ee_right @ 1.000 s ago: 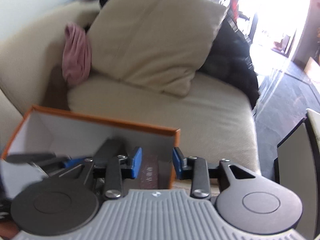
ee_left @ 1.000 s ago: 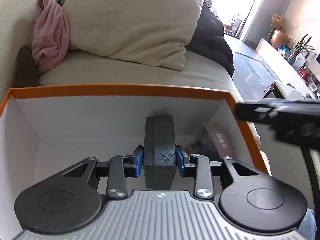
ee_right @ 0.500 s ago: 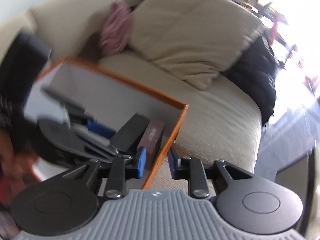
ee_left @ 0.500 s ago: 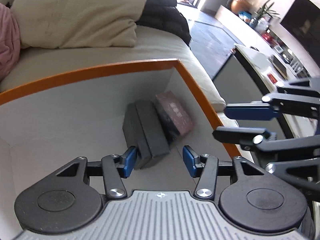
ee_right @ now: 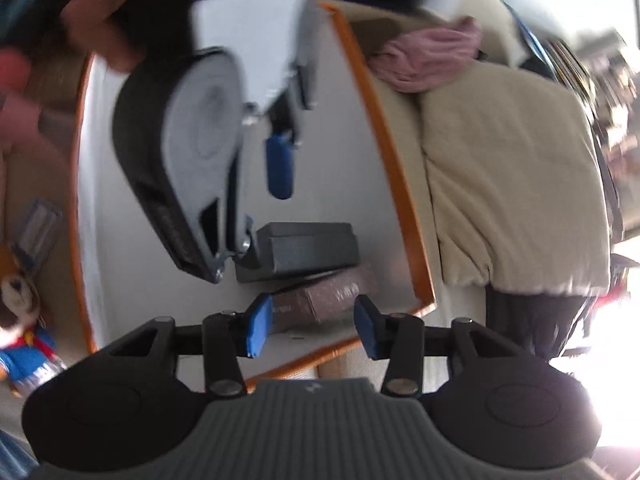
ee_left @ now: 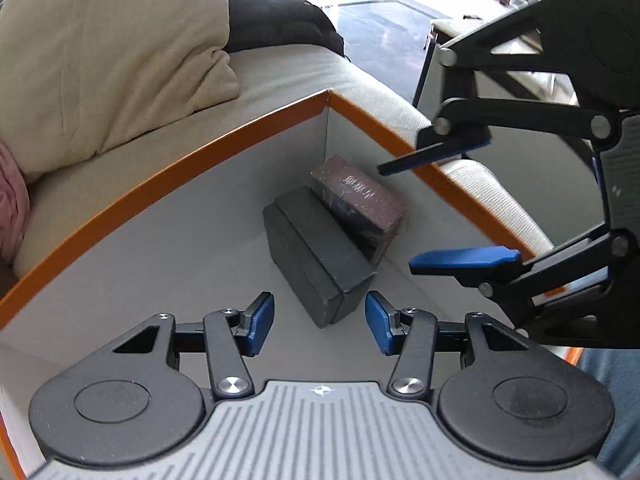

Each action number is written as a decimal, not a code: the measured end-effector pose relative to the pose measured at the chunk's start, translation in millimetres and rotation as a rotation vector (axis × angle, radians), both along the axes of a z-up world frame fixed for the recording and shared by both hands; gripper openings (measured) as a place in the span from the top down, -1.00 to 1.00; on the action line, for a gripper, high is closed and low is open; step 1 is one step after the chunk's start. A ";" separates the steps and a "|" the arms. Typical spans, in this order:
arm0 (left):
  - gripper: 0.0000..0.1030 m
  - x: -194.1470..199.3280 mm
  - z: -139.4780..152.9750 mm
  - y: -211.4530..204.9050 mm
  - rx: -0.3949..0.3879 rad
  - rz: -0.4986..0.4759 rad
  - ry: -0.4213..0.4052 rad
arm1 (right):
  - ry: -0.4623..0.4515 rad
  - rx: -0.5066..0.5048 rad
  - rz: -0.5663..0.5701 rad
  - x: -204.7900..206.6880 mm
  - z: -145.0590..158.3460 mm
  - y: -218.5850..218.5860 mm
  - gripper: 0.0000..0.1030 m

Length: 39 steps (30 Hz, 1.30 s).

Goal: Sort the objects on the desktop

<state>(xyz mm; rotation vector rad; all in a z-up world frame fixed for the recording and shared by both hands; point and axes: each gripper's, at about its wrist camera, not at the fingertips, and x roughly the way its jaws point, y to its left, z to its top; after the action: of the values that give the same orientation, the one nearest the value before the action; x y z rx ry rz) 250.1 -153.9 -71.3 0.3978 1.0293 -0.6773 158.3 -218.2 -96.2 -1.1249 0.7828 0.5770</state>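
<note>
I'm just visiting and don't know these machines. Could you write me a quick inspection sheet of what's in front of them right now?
Surface: white floor of the orange-rimmed box, which sits beside a beige sofa.
Job's things: black case and brown packet lie side by side, touching, in the box's corner.
Clutter: stuffed toy outside the box.
Grippers: left gripper open, empty, just short of the black case; right gripper open, empty, above the brown packet.
Cables: nothing seen.
Surroundings: cream cushion, pink cloth, black garment.
</note>
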 end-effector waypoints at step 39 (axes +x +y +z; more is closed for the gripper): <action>0.11 -25.6 48.0 26.9 -0.130 -0.019 -0.135 | -0.208 0.272 -0.370 -27.2 37.1 -22.8 0.14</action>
<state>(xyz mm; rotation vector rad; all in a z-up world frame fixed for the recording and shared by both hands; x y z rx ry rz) 224.4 -127.0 -23.3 0.3357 0.8498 -0.7207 131.1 -241.0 -59.1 -0.7514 0.6863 0.2404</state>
